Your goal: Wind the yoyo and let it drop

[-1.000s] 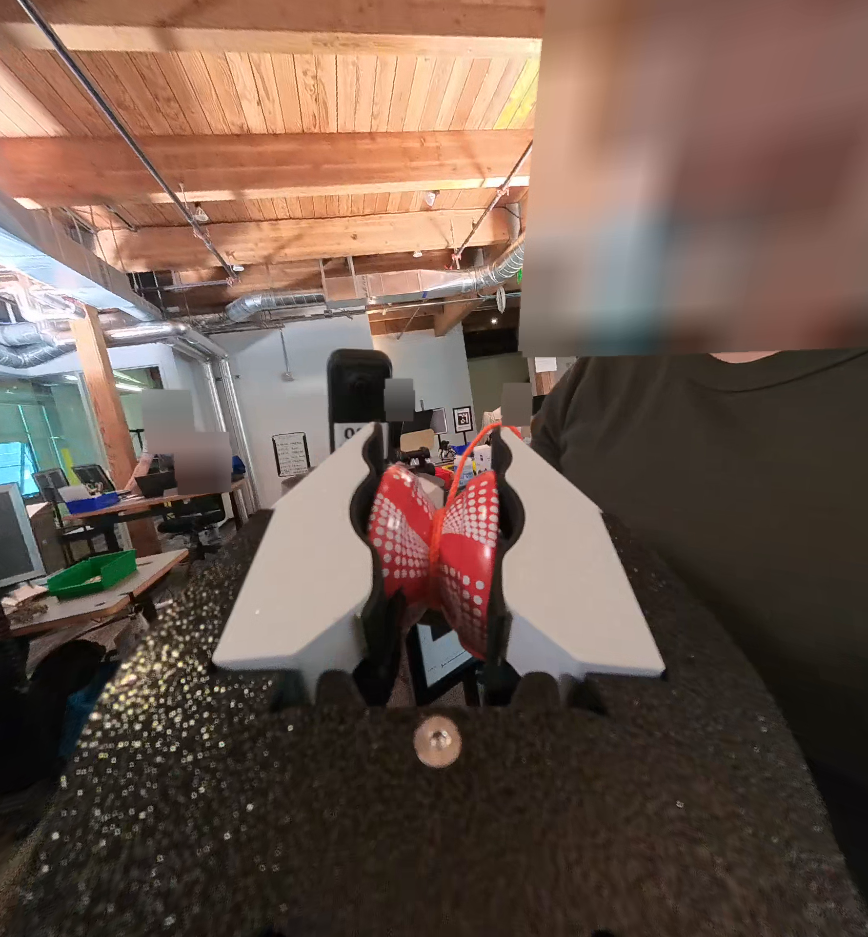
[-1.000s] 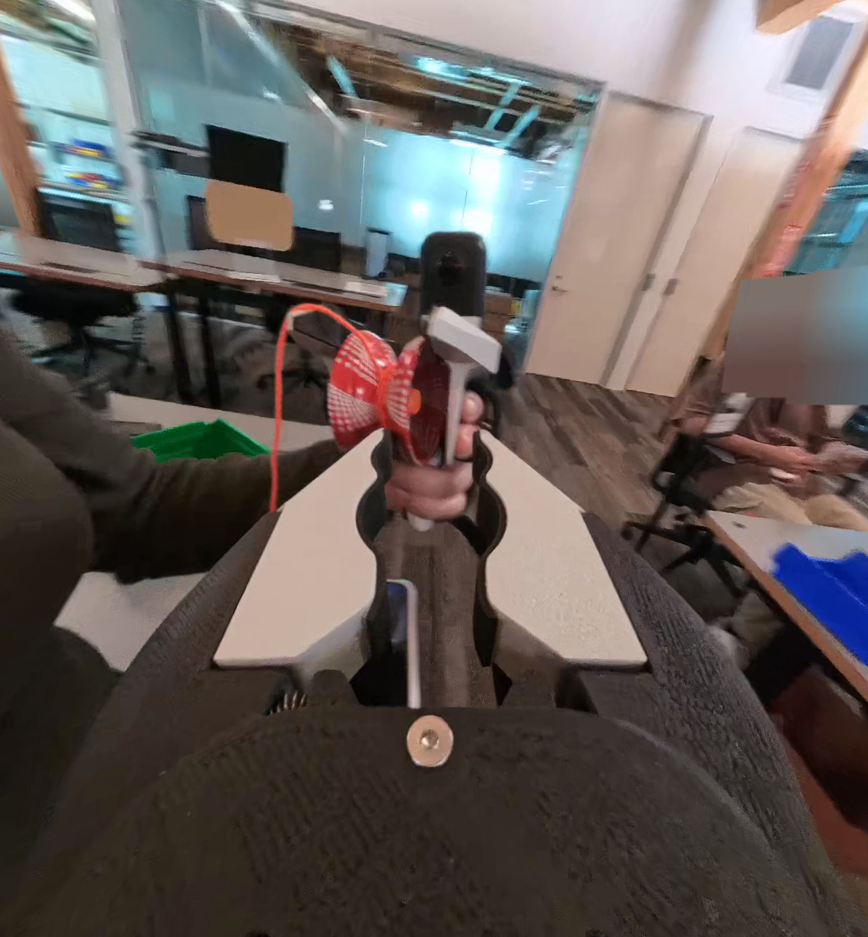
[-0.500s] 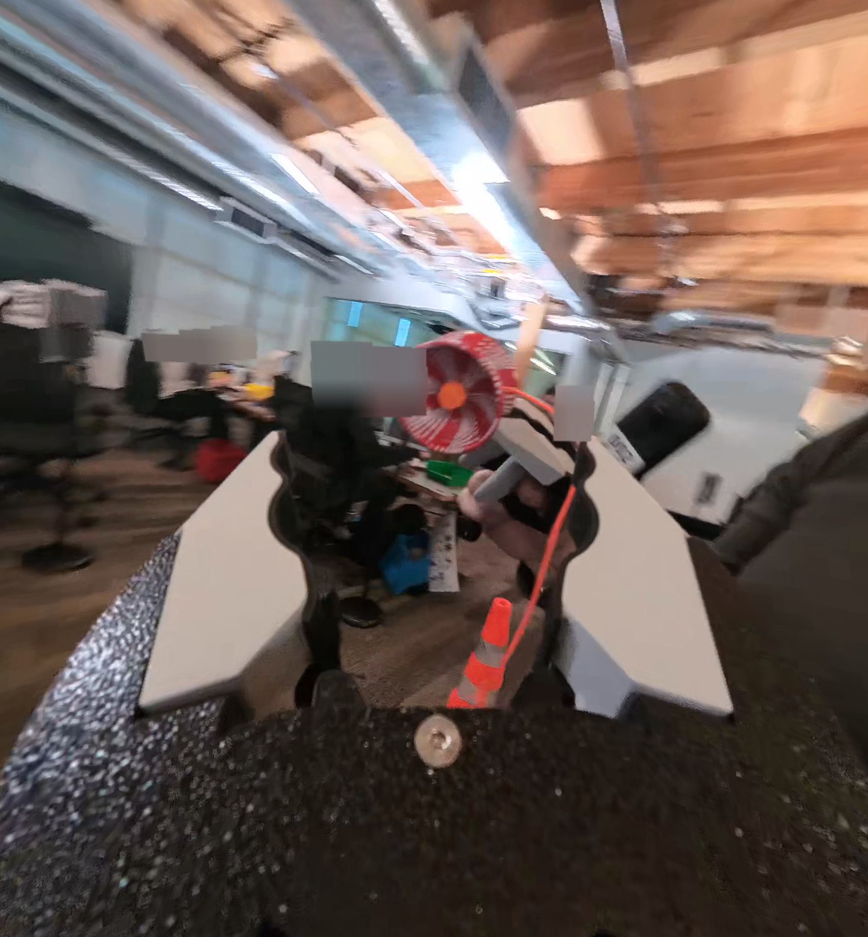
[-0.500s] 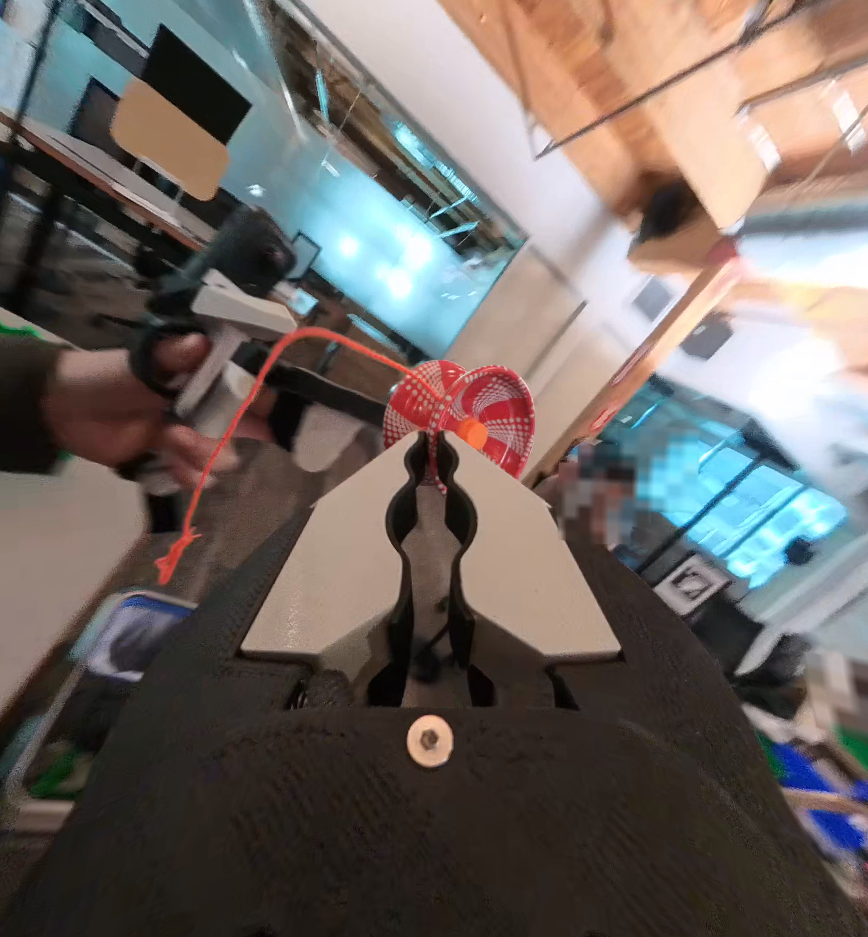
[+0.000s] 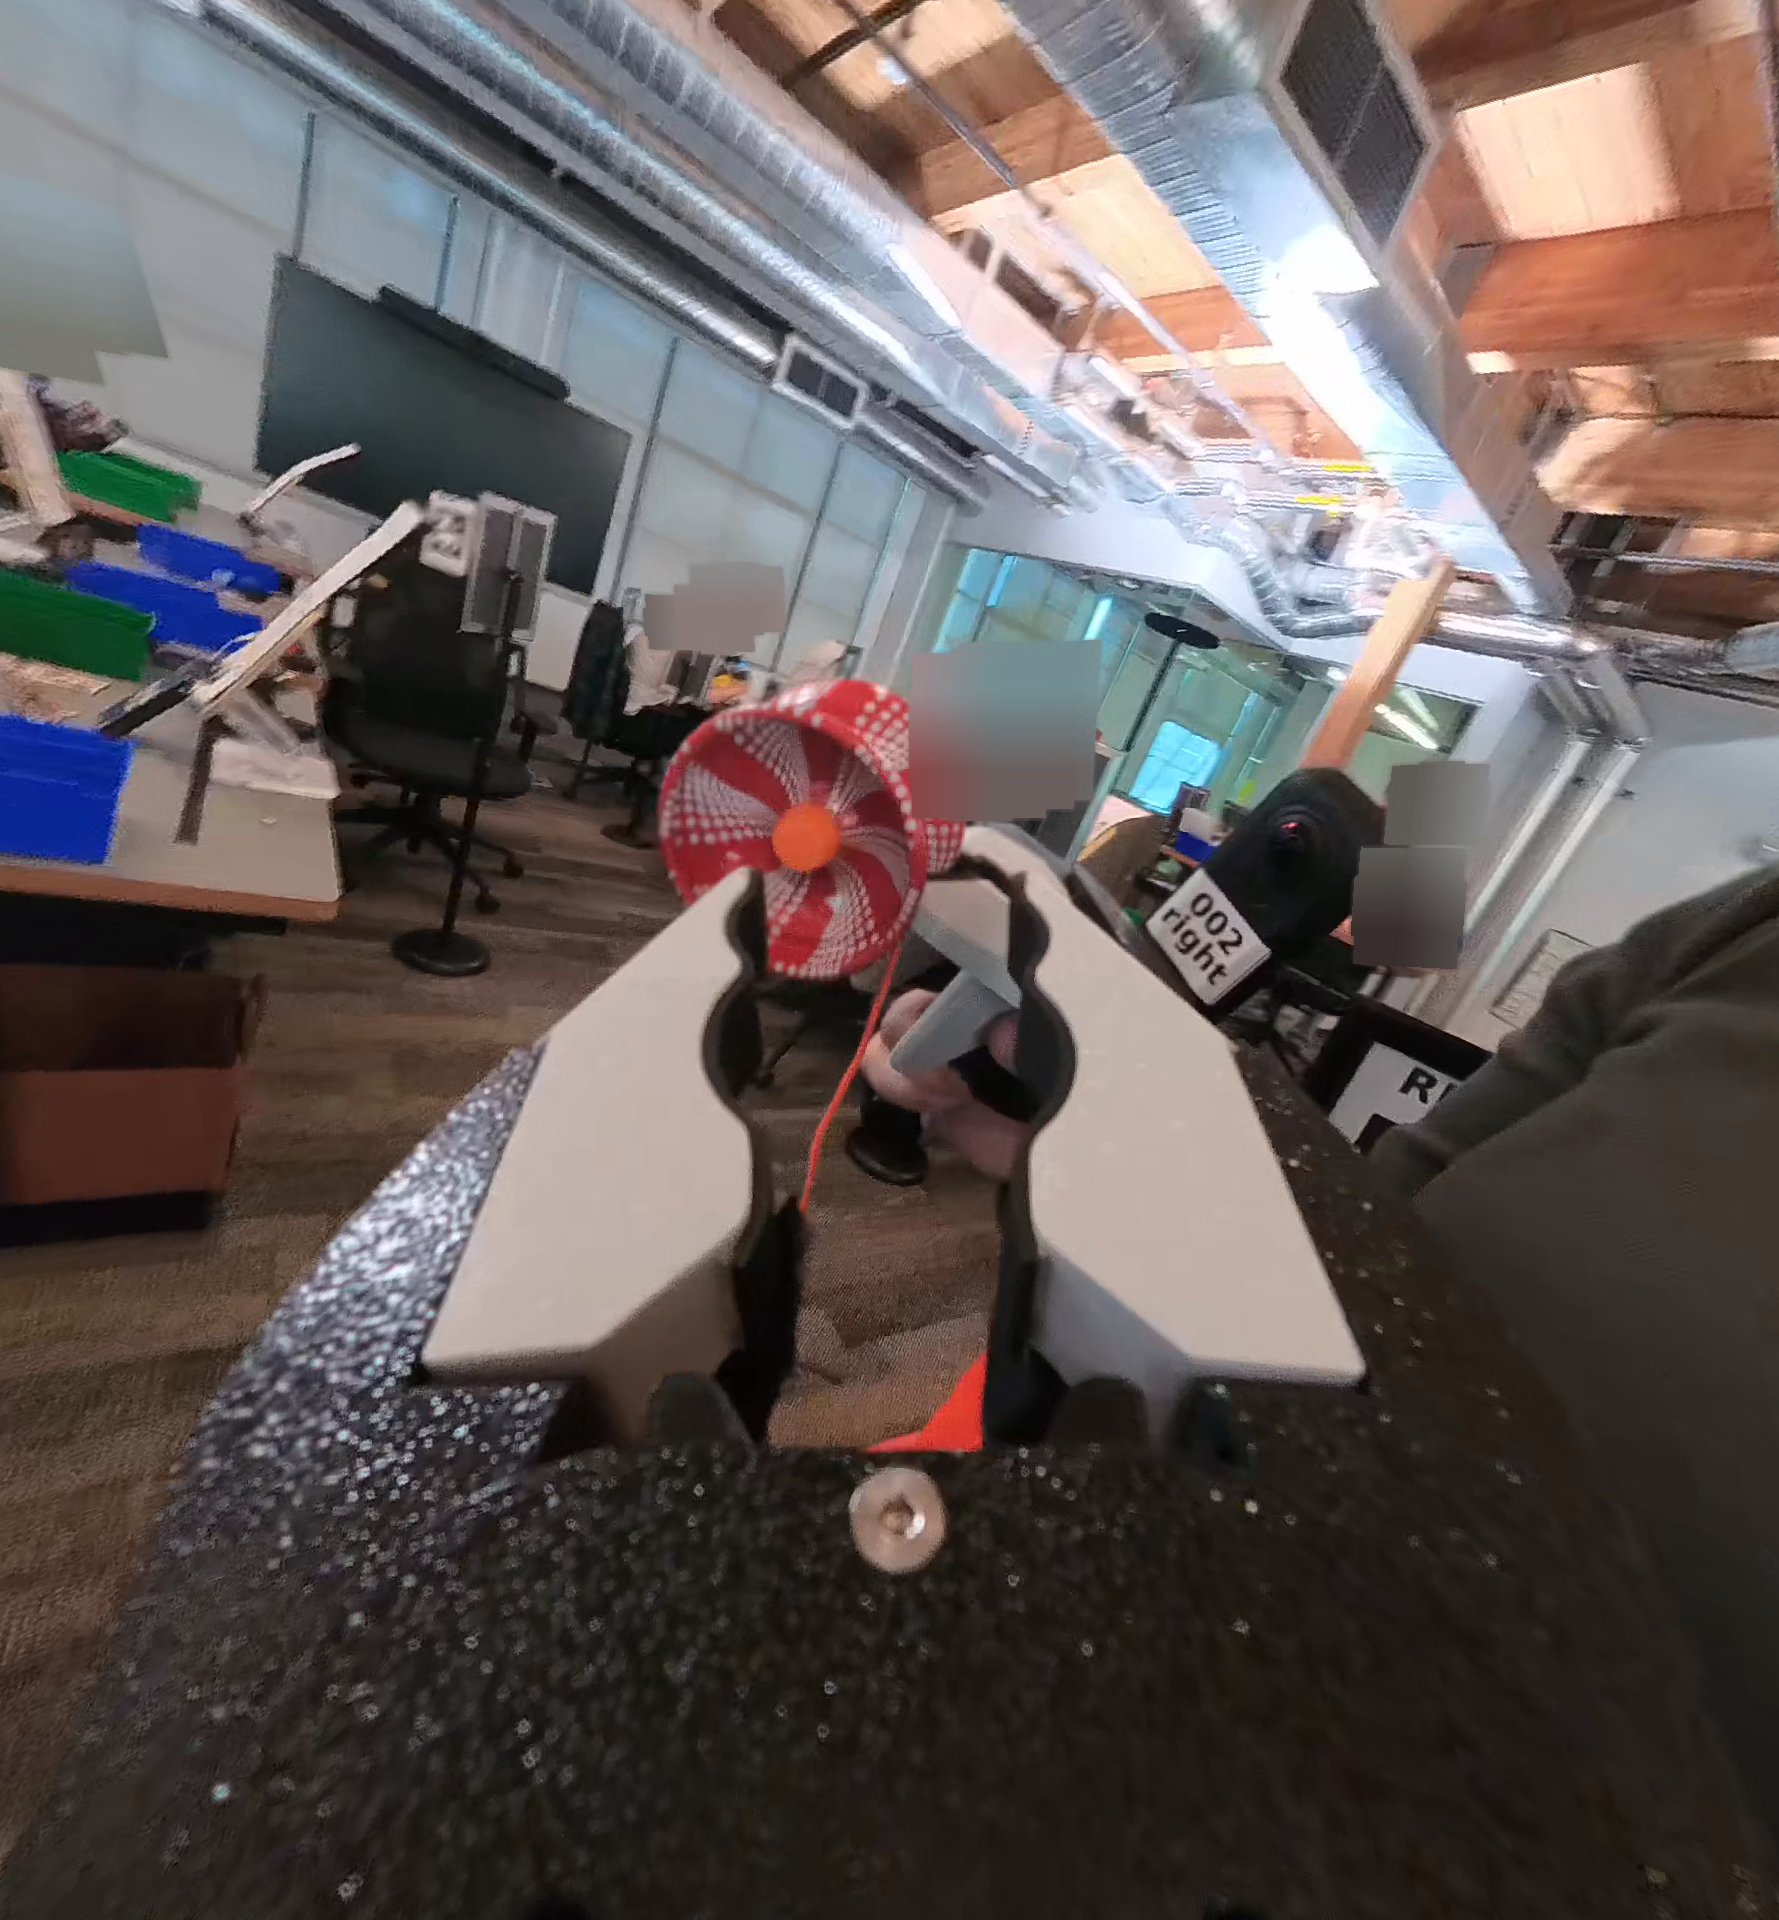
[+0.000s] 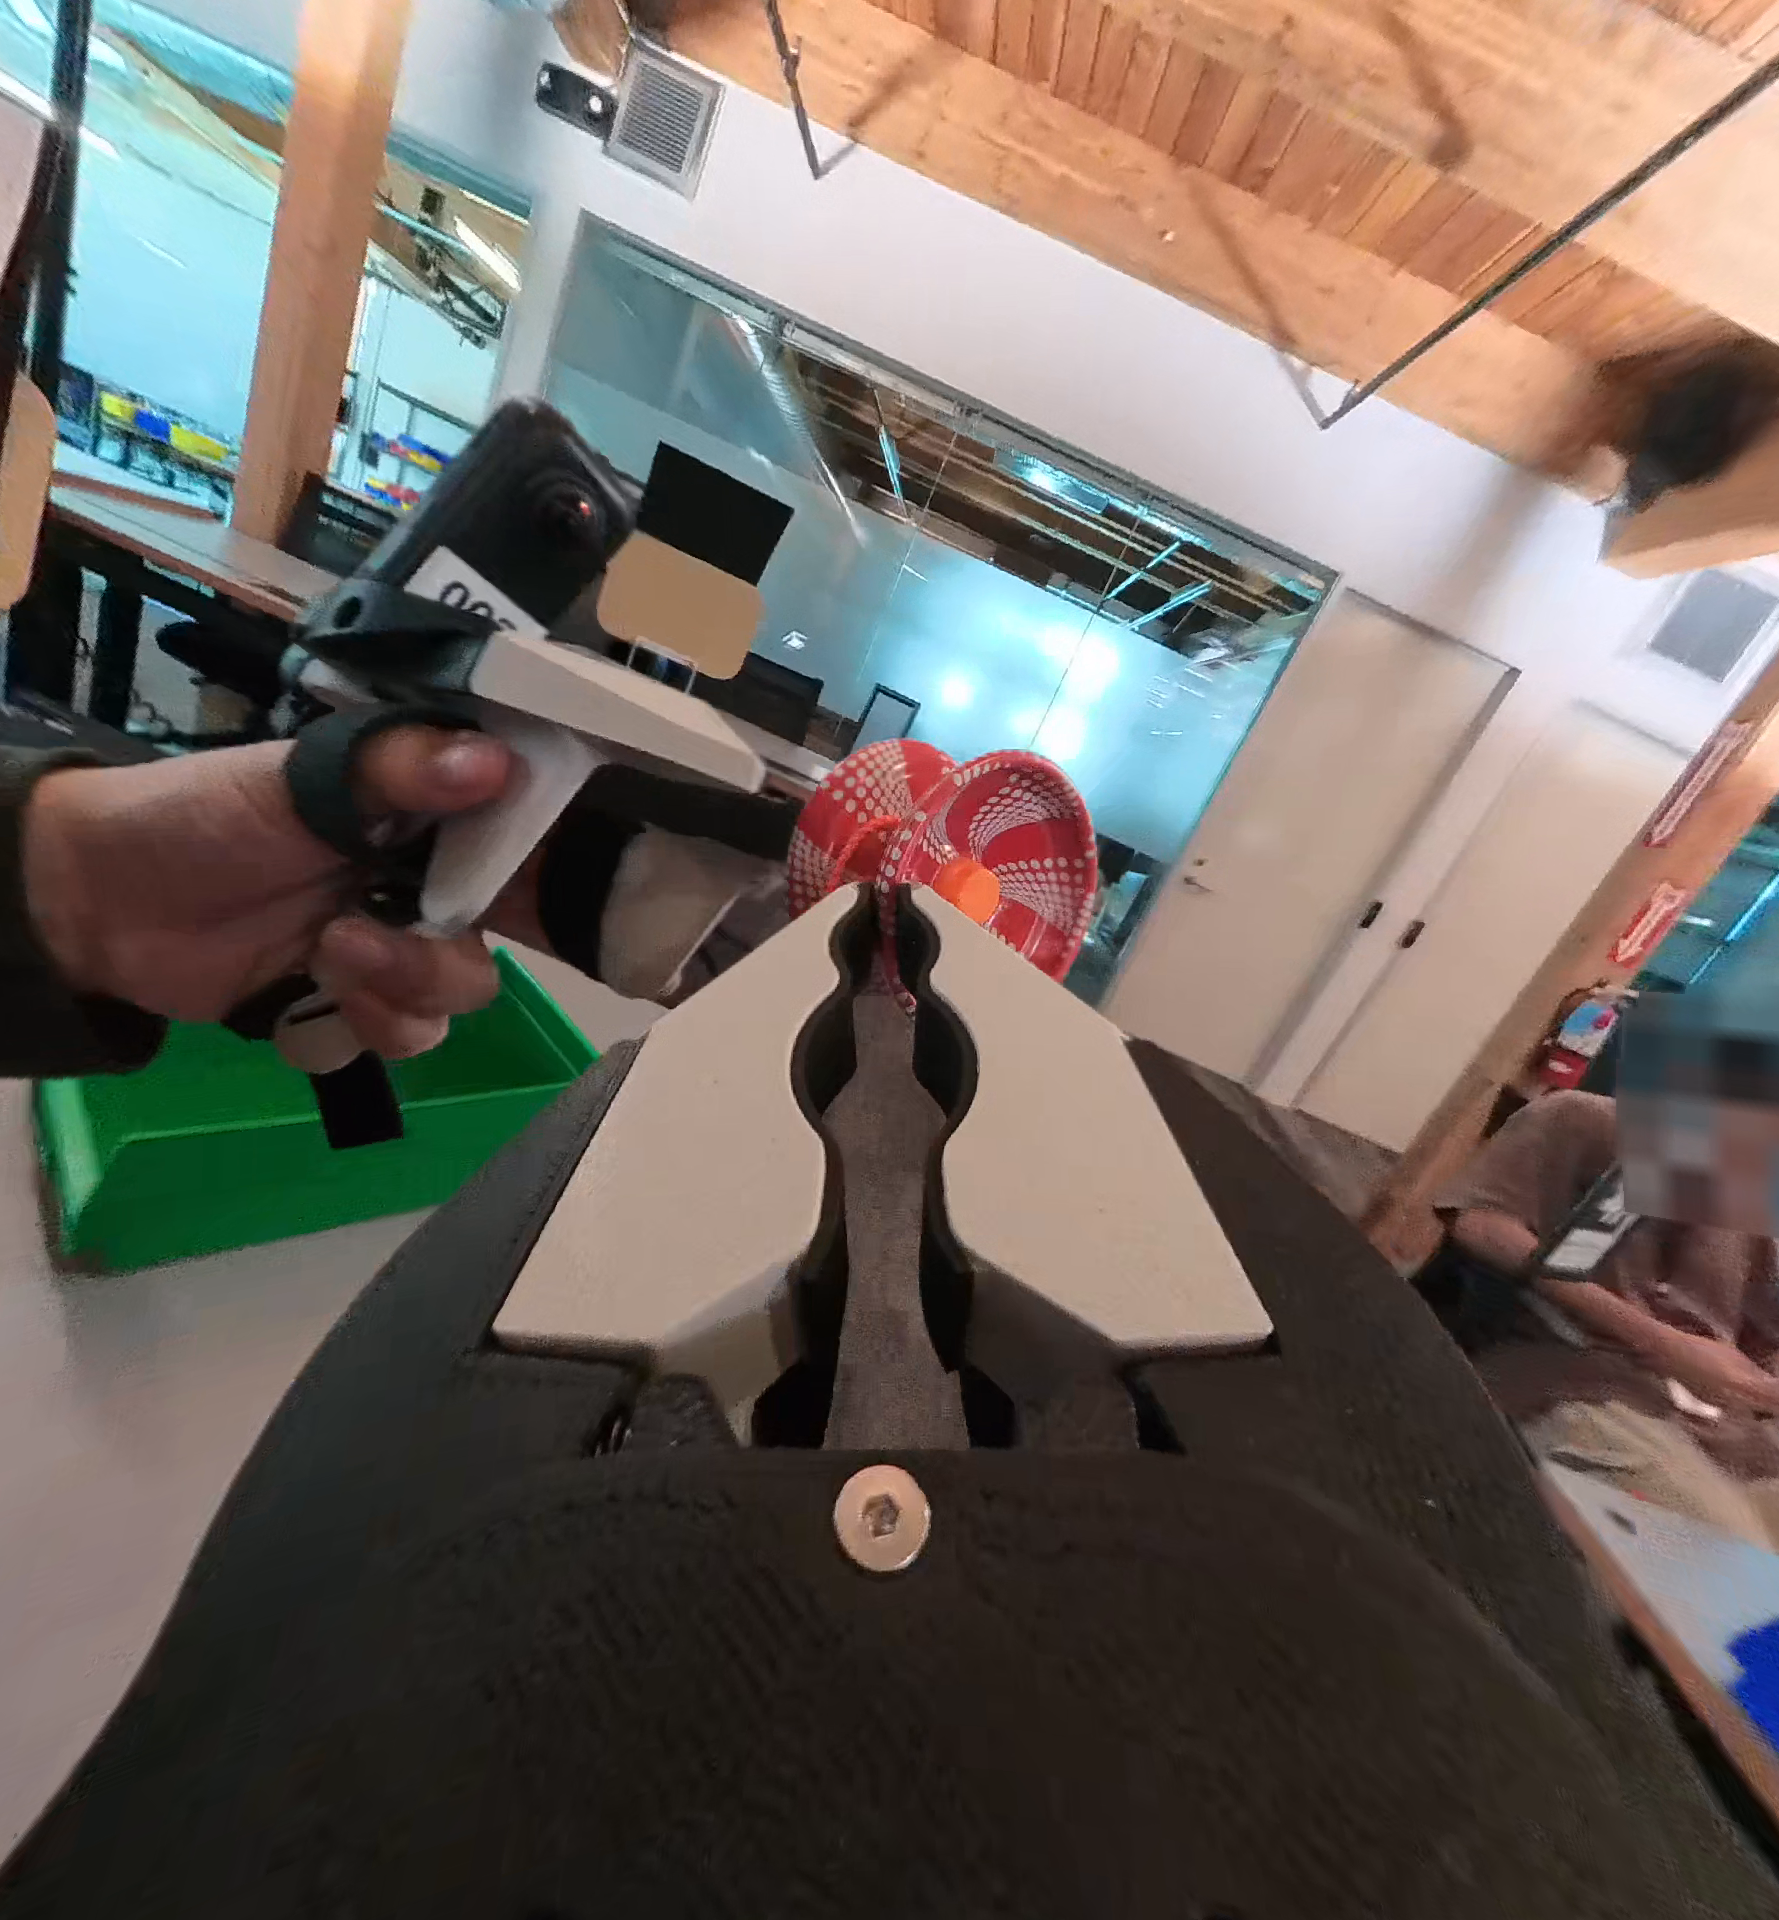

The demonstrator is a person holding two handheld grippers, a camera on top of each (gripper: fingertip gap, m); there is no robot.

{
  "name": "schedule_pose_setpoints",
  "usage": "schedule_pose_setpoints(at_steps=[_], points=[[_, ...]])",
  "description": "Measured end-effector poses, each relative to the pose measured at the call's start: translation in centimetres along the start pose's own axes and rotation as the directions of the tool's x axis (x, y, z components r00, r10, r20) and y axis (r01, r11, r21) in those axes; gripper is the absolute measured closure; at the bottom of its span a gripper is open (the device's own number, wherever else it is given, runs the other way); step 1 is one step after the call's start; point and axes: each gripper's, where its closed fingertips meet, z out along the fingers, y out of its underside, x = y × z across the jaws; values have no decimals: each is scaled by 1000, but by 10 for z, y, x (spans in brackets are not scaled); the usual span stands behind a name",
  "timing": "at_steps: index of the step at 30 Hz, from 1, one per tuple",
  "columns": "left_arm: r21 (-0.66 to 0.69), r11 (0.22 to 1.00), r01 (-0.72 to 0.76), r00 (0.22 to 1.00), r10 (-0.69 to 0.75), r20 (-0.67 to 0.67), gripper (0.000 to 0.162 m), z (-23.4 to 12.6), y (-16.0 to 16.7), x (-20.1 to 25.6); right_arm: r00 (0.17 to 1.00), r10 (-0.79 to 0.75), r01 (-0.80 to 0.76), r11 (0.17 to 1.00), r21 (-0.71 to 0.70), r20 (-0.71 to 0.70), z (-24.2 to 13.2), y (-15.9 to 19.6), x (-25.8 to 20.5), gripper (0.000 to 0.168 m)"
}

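Note:
The red yoyo, white-dotted with an orange hub, is pinched by one rim at the tips of my right gripper, which is shut on it in mid-air. In the left wrist view the yoyo sits just beyond the tips of my left gripper, whose jaws stand wide apart and hold nothing. The orange string hangs loose from the yoyo down between the left fingers. The left gripper, held in a hand, shows side-on just left of the yoyo. The right gripper shows behind the yoyo.
A green bin sits on a white table below the left gripper. Blue bins lie on a desk at left, with office chairs and a cardboard box. Seated people are at right. The grippers are tip to tip, or close to it.
The yoyo went from the left gripper to the right gripper, which shut on its rim. The left gripper opened and now faces the yoyo. Both grippers swung round.

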Motion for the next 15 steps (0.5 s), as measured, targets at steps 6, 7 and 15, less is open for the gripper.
schedule_pose_setpoints(at_steps=[6, 7, 15], points=[[-25, 996, 89, 994, -87, 70, 107, -50, 21, 4, 989, 119, -118, 993, -12, 84, 40, -5, -48, 167], [-22, 997, 75, 995, -74, 71, 126, -56, 24, 7, 984, 146, -145, 989, -8, 103, 47, -7, -56, 167], [-81, 996, -45, 964, 65, 259, 162, -126, 49, -6, 789, 492, -529, 849, 0, 368, 76, -38, -109, 167]])
